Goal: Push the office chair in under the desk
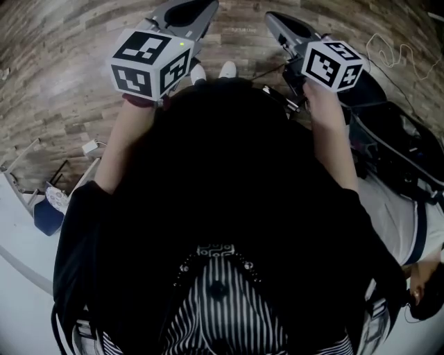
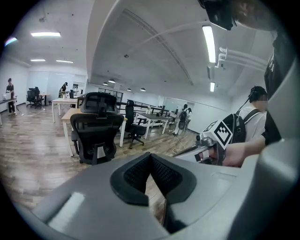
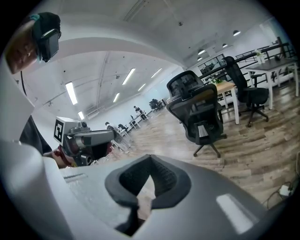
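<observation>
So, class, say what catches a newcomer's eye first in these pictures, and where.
The black office chair stands out ahead, in front of a wooden desk. At the head view's top, the left gripper and right gripper, both shut and empty, point forward.

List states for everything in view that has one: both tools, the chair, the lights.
left tool: shut, nothing between its jaws.
right tool: shut, nothing between its jaws.
office chair: upright, standing out in front of the desk, not pushed in, neither tool touching it.
ceiling lights: on.
</observation>
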